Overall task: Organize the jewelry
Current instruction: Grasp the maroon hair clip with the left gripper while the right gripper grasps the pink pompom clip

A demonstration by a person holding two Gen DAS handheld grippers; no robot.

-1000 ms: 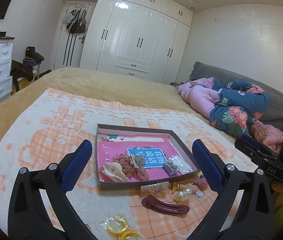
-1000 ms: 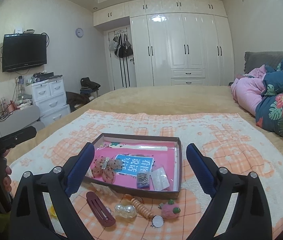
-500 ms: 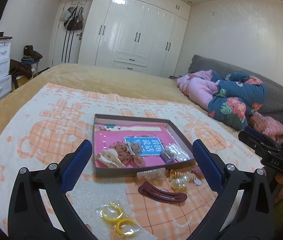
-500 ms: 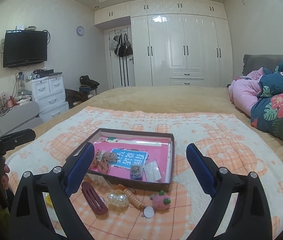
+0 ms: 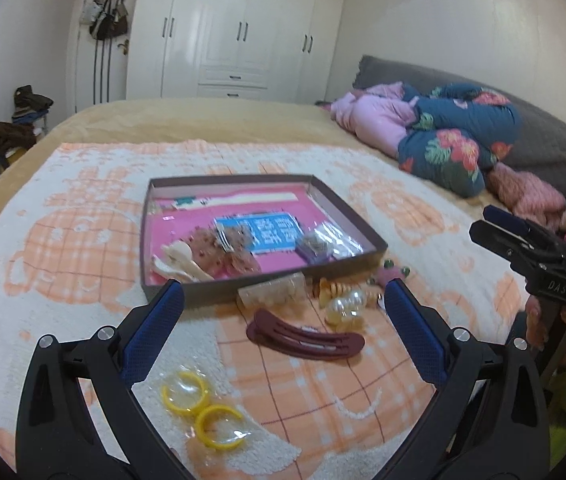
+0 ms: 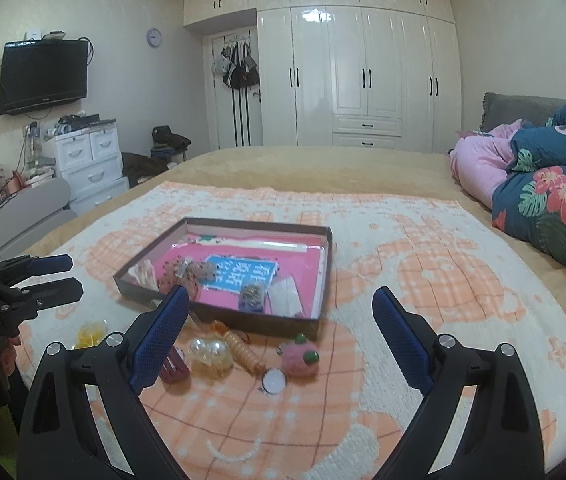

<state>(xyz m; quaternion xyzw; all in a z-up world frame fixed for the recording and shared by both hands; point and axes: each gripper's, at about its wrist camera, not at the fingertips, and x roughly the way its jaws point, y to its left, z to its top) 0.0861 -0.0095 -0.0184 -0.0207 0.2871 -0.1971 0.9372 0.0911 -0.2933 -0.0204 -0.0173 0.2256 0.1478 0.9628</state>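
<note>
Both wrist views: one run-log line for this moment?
left gripper: open, empty | right gripper: open, empty | tray: partly filled | maroon hair clip, yellow rings: loose on blanket

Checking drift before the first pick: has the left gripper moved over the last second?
Yes. The left gripper has dropped toward the blanket; the box has slid up in its view, with the yellow rings now in full view.
</note>
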